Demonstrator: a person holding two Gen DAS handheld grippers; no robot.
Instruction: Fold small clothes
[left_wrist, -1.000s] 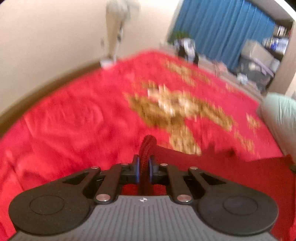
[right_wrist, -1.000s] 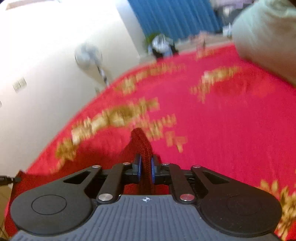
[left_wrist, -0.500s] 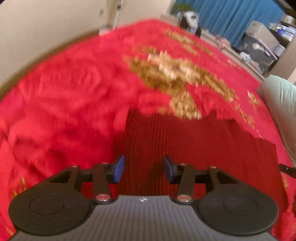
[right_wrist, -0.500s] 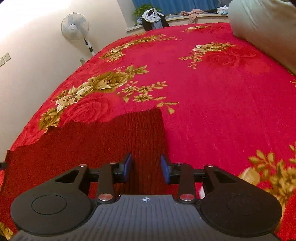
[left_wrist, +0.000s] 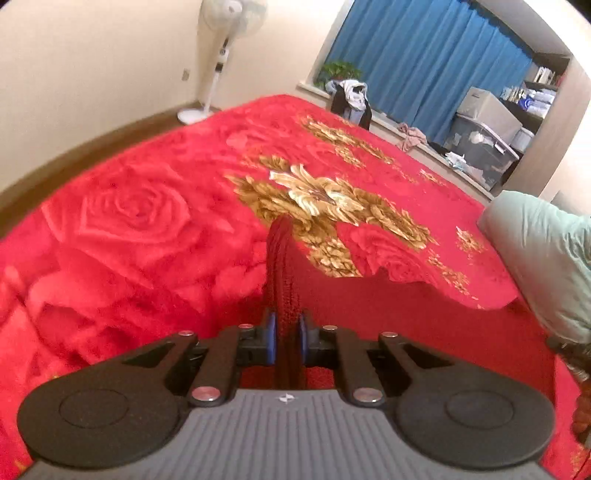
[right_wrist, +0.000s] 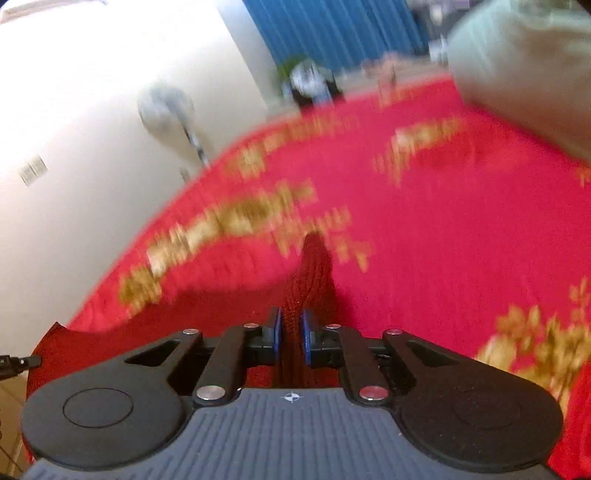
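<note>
A dark red knitted garment (left_wrist: 406, 317) lies on a red bedspread with gold flowers (left_wrist: 129, 221). My left gripper (left_wrist: 287, 328) is closing, and its blue pads pinch a raised ridge of the knit that stands up ahead of the fingers. In the blurred right wrist view the same garment (right_wrist: 166, 328) stretches off to the left over the bedspread (right_wrist: 443, 240). My right gripper (right_wrist: 291, 332) is closing too, its pads pressing a pinched fold of the garment's right corner.
A pale green pillow (left_wrist: 546, 258) lies at the bed's right side and shows large in the right wrist view (right_wrist: 524, 74). A standing fan (left_wrist: 221, 55) is by the wall. Piled clothes (left_wrist: 351, 99) and storage boxes (left_wrist: 484, 125) sit before blue curtains.
Half a second ago both grippers stood open over the flat garment. Both have since closed on its edge, and a pinched fold rises between each pair of pads.
</note>
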